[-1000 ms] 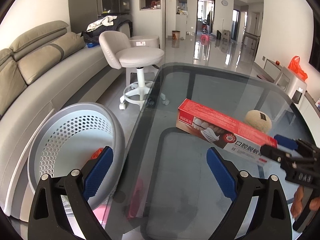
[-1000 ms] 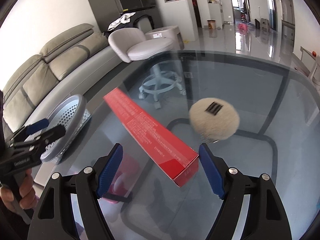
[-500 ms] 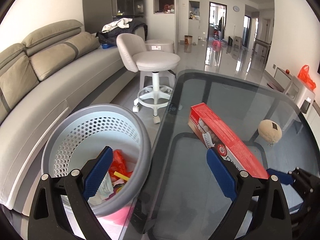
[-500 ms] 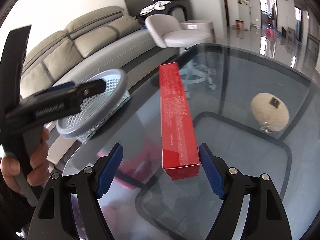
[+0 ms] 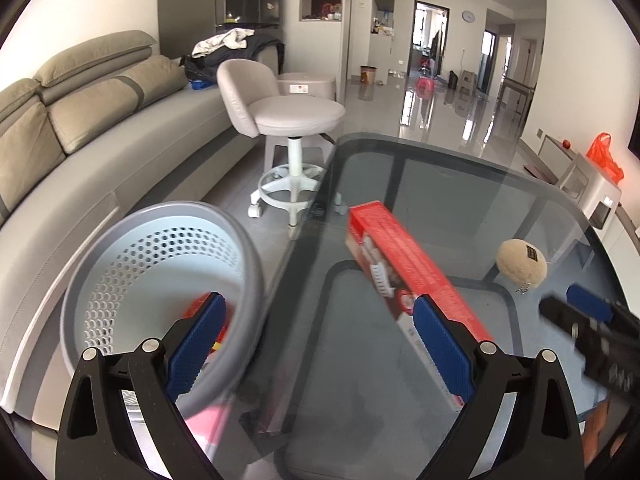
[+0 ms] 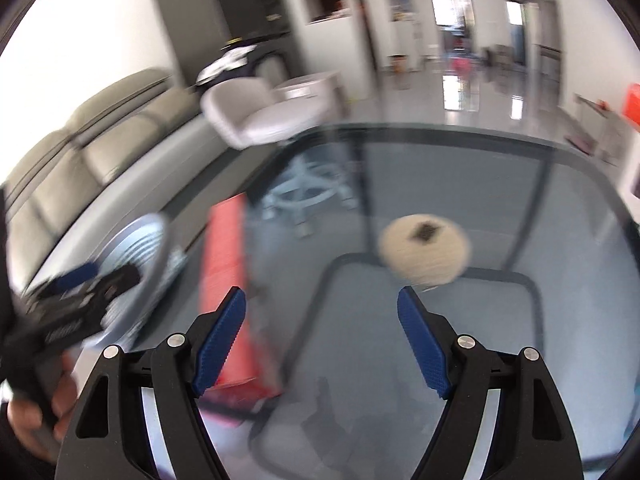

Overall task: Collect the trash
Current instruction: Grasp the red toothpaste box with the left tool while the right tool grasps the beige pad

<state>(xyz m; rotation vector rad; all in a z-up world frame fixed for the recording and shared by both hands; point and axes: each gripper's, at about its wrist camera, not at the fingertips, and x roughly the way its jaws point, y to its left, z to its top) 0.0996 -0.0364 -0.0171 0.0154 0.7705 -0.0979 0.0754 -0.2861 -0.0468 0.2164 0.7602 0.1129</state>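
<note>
Holding the right gripper [image 6: 322, 340] with its jaws spread wide and nothing between them, you have the choice of two items on the glass table [image 6: 520, 208]: the red carton [image 6: 224, 264] lying just off your left blue pad, and the cream fluffy ball [image 6: 424, 254] a little farther off, ahead and to the right. The right wrist view is smeared, so steady your hand before you commit. Take the carton across its narrow width near its near end, with the pads square to its long sides, so it cannot pivot as you lift.

Your left gripper [image 5: 320, 344] is also wide open and empty, hanging over the near table edge with the perforated grey bin [image 5: 160, 220] to its left, beside the table. Some scraps already lie in the bin. Keep this hand clear of the route from table to bin; glass is slippery, so close firmly before lifting.
</note>
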